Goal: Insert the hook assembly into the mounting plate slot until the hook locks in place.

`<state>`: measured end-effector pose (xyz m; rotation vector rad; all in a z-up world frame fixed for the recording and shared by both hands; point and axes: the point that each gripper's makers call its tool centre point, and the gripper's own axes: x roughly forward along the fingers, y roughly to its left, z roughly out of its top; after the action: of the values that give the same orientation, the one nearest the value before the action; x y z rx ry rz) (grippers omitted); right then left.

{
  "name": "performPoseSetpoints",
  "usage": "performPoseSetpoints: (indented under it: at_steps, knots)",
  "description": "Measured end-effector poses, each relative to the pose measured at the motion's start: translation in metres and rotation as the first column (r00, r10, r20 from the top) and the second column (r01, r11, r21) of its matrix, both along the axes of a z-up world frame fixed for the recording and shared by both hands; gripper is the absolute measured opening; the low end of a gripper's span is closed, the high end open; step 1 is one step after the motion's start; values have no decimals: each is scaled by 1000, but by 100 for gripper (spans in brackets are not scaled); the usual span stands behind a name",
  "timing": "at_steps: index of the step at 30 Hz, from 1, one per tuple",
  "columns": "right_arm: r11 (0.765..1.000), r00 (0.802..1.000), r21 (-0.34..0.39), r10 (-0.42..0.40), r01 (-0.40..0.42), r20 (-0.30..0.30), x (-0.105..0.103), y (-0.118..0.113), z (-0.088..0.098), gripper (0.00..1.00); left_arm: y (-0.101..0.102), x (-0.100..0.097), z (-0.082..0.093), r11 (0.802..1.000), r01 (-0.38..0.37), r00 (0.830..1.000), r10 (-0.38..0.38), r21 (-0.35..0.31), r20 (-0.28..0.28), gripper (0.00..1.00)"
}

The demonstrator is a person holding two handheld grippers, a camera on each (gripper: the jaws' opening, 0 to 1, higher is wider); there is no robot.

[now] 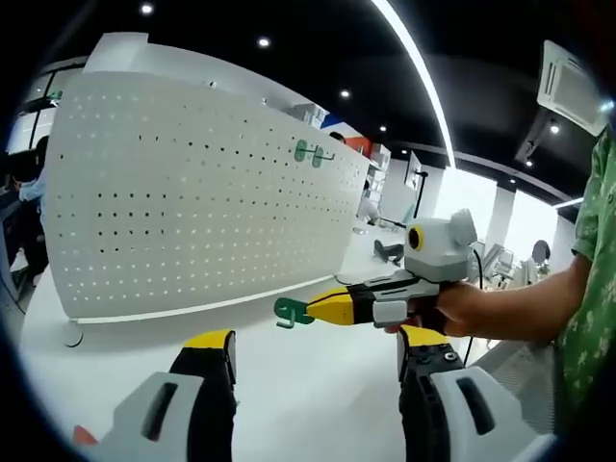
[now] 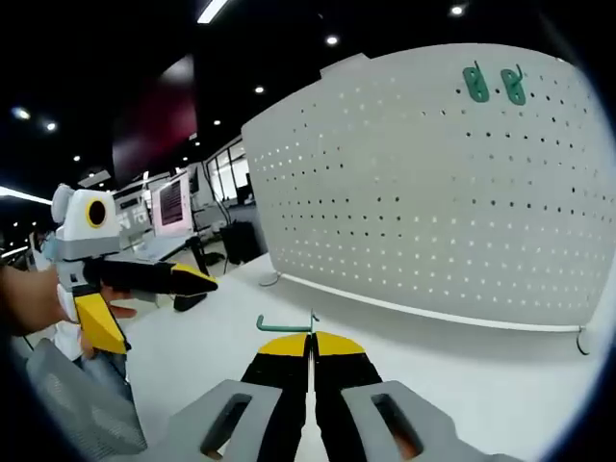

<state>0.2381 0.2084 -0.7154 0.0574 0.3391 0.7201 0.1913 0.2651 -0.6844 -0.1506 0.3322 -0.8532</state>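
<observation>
A white perforated mounting plate (image 1: 192, 192) (image 2: 433, 202) stands upright on the table, with two green hooks (image 1: 313, 152) (image 2: 494, 85) hanging near one upper corner. My right gripper (image 2: 311, 345) (image 1: 320, 308) is shut on a loose green hook (image 2: 284, 324) (image 1: 289, 312), which sticks out past its yellow tips. It hovers over the table, a good way short of the plate. My left gripper (image 1: 316, 345) (image 2: 159, 310) is open with nothing between its jaws and sits beside the right one.
The white table (image 1: 289, 385) (image 2: 462, 366) runs in front of the plate. Small wire feet (image 2: 580, 342) (image 1: 72, 337) prop the plate's ends. A hand and green sleeve (image 1: 587, 289) hold the right gripper. Office desks and monitors (image 2: 173, 207) stand behind.
</observation>
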Motion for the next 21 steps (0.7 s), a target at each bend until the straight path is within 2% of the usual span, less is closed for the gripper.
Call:
performPoseSetpoints:
  at_steps: [10, 21]
  knots:
    - [1000, 1000, 25, -12, 11, 23, -6, -2, 13, 0, -5, 12, -1, 998, -19, 999, 16, -66, -43, 65]
    - [999, 999, 47, -20, 18, 37, -11, -3, 22, 0, -10, 15, -2, 992, -31, 996, 20, -126, -87, 57]
